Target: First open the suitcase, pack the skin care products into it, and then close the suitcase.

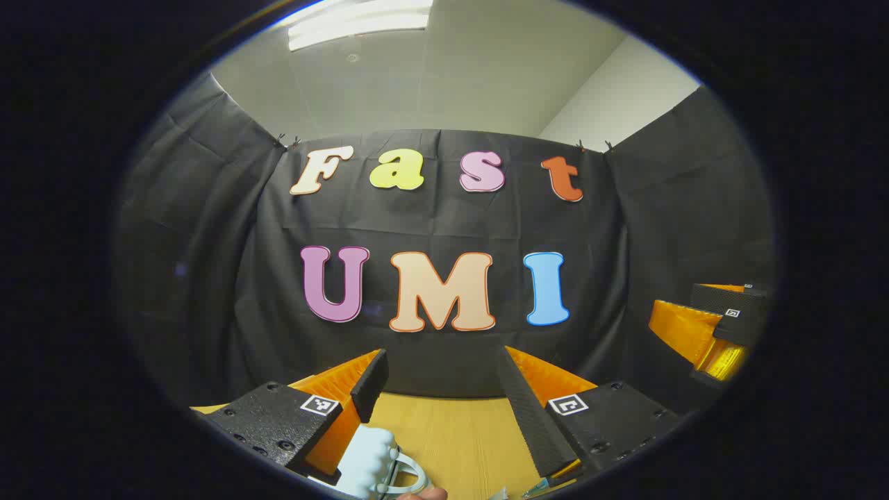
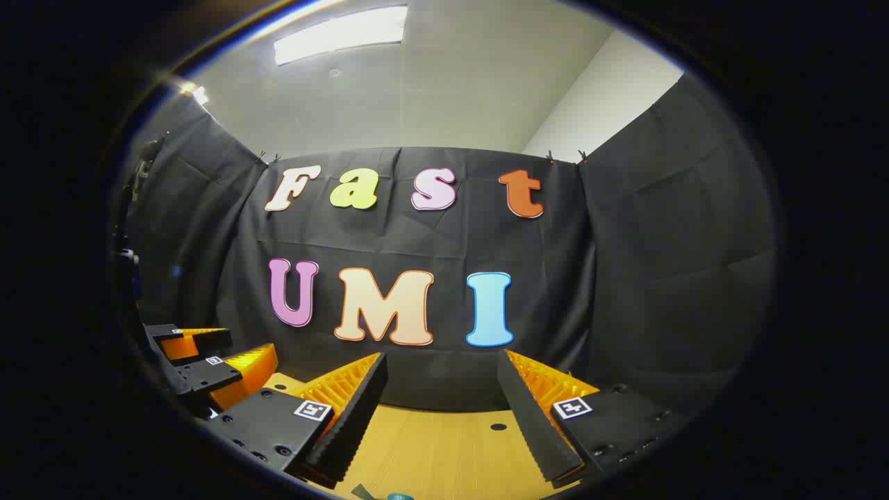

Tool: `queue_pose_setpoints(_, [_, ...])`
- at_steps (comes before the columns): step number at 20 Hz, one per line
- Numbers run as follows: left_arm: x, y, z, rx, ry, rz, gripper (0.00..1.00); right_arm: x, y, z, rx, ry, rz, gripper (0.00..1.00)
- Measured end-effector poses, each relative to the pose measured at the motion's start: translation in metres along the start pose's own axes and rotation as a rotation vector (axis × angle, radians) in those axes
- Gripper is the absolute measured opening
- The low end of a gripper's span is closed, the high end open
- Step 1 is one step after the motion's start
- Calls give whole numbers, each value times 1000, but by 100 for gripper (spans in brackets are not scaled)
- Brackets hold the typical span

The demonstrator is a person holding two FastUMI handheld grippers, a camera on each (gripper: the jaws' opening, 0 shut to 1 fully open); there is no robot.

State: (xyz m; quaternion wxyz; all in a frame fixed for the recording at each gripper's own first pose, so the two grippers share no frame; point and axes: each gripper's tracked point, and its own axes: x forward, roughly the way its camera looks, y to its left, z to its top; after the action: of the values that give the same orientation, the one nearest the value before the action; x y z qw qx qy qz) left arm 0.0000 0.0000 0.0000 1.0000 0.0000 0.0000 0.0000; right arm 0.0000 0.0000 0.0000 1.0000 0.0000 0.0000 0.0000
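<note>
Bare table [image 2: 444, 451] strip ahead betw spread fingers, booth wall [image 2: 430, 382] blocks beyond, other gripper [image 1: 708, 326] at R.

A bright ceiling light panel [image 2: 340, 33] glares overhead; below it the booth is dim, and edges bend.

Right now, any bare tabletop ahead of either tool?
Yes. Bare wood table runs between the right tool fingers to the wall. Left tool: free at centre and right; a pale blue object crowds its left finger.
</note>
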Motion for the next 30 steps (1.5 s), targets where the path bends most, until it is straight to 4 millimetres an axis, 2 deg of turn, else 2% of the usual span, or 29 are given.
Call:
queue_pose_setpoints(3, [3,-1,-7,22,17,32,93,5,-4,-4,-4,-2,43,99])
queue_pose_setpoints(6, [6,7,-28,49,59,71,93,9,-9,-13,3,-4,85,99])
queue_pose_setpoints(9, [10,22,-71,40,173,98,94,16,-12,-33,20,37,90,99])
queue_pose_setpoints(13, [21,40,-140,47,356,104,94,35,-10,-45,26,63,48,99])
queue_pose_setpoints(15, [22,49,-168,54,430,92,94,43,2,-54,44,86,47,99])
queue_pose_setpoints(18, [23,54,-209,48,537,76,94,53,4,-73,39,135,18,99])
queue_pose_setpoints(21, [20,53,-244,59,639,62,94,57,5,-89,24,177,-4,99])
queue_pose_setpoints(23, [17,45,-262,59,694,32,94,58,3,-100,23,210,-18,99])
queue_pose_setpoints(27, [14,30,-300,51,809,-24,95,57,-2,-110,3,240,-38,99])
queue_pose_setpoints(30, [3,23,-330,29,913,-43,95,54,-4,-109,-48,238,-44,99])
